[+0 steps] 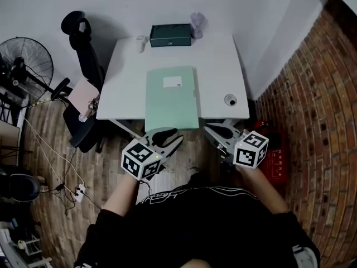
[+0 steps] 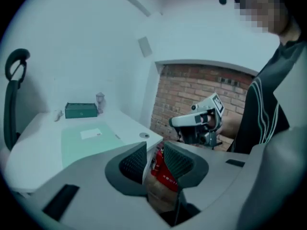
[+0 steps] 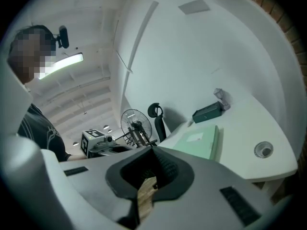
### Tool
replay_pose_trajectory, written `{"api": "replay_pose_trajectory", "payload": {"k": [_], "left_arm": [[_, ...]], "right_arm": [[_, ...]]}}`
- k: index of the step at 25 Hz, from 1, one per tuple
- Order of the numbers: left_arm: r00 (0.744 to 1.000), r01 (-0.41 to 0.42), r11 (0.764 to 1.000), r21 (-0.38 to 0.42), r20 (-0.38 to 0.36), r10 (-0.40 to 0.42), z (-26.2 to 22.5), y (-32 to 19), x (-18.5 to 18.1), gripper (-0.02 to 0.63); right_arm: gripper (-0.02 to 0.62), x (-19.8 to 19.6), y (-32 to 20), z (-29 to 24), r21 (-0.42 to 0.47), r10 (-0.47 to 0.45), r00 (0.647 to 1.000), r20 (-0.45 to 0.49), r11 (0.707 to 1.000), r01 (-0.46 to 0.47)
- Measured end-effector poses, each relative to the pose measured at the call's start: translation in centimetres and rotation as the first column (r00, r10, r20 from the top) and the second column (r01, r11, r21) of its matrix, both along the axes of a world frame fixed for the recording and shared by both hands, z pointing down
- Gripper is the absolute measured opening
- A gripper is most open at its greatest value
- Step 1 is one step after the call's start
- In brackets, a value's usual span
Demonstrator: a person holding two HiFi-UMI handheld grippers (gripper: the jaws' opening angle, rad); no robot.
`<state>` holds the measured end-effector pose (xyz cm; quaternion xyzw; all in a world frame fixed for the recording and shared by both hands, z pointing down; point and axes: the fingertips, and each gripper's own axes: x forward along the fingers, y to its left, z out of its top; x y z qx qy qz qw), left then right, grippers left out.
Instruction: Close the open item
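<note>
Grippers hung short of the table [image 1: 223,66], off the folder [image 1: 172,96]: left gripper [image 1: 170,135] slightly parted, right gripper [image 1: 209,128] closed, both empty.

Left gripper [image 1: 166,137] slightly parted, right gripper [image 1: 215,131] closed (both empty, side by side).
</note>
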<state>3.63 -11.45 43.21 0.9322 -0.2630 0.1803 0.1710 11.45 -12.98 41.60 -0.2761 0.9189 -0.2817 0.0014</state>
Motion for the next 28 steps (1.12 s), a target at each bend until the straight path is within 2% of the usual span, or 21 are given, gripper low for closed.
{"api": "replay_pose_trajectory", "payload": {"k": [3,6,8,11,15,21,28], "left_arm": [[0.988,0.043,0.999,0.008,-0.146,-0.041,-3.4,1.9,-0.6,0.091],[0.955,0.086,0.996,-0.004,-0.285,-0.084,-5.9,4.0,-1.2,0.061],[0.937,0.11,0.994,0.006,-0.333,-0.101,-7.1,5.0,-1.7,0.052],[0.946,0.137,0.989,0.047,-0.301,-0.117,-7.7,6.4,-2.2,0.051],[0.963,0.131,0.989,0.063,-0.246,-0.112,-7.0,7.9,-1.9,0.051],[0.963,0.129,0.991,0.035,-0.241,-0.117,-6.5,9.1,-1.7,0.049],[0.972,0.121,0.992,0.042,-0.209,-0.11,-6.3,9.6,-1.6,0.051]], "right_arm": [[0.002,-0.8,2.4,-2.8,0.058,-0.034,0.999,0.033,0.998,0.032],[0.002,-1.5,4.5,-4.4,0.118,-0.056,0.998,-0.002,0.991,0.056],[0.002,-1.7,5.5,-5.2,0.156,-0.054,0.998,-0.026,0.986,0.057],[0.002,-1.8,7.2,-5.9,0.176,-0.046,0.999,-0.011,0.983,0.047],[0.002,-1.7,9.1,-5.5,0.179,-0.028,1.0,-0.013,0.983,0.03],[0.002,-1.4,10.6,-5.4,0.172,-0.014,1.0,-0.011,0.985,0.016],[0.002,-1.4,11.3,-4.8,0.158,-0.009,1.0,-0.004,0.987,0.01]]}}
